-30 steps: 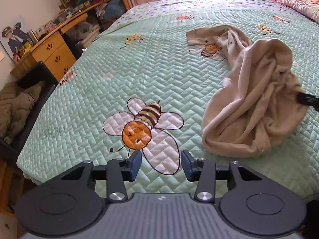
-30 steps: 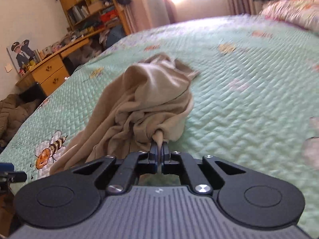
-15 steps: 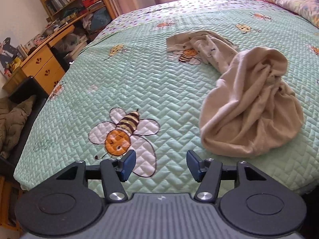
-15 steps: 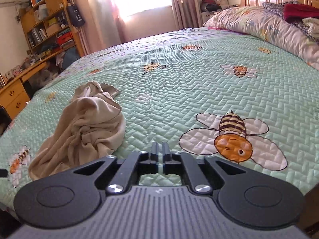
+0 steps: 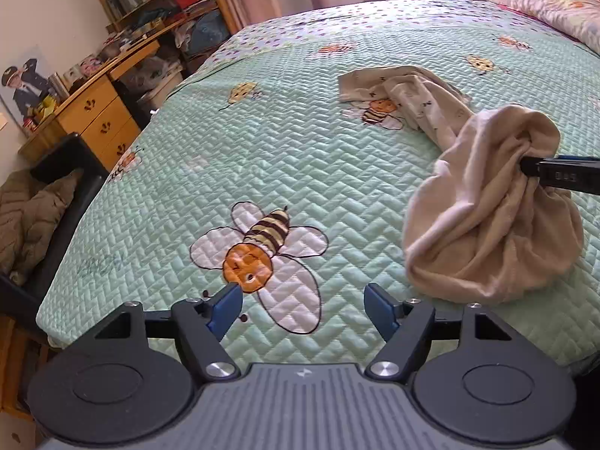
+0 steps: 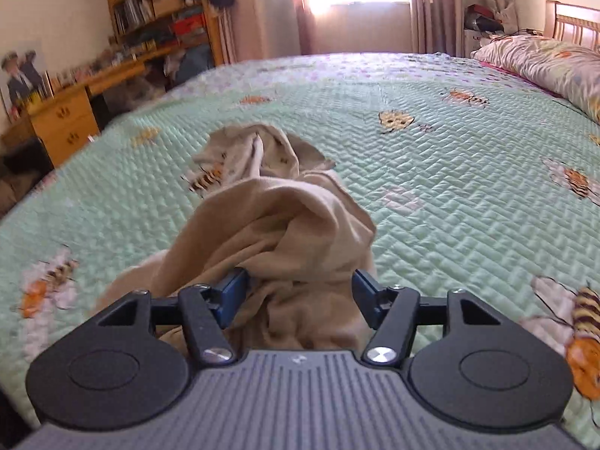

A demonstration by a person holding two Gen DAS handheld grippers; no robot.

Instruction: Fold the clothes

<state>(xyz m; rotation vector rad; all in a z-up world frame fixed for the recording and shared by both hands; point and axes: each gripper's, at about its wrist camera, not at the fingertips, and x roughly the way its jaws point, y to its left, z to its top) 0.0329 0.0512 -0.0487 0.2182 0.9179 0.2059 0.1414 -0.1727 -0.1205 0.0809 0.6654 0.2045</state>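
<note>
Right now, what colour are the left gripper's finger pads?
Blue pads, clearest in the left wrist view.

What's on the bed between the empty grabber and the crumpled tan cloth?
Only bare green quilted bedspread with a big embroidered bee, seen in the left wrist view between the open left tool and the crumpled tan garment.

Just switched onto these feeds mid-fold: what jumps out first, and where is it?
The crumpled beige garment heaped on the green bee quilt stands out, on the right of the left wrist view, with the open right gripper pushed into its bunched fabric. Just beyond it lies a paler printed garment, also unfolded. The left gripper is open and empty over the large embroidered bee.
</note>
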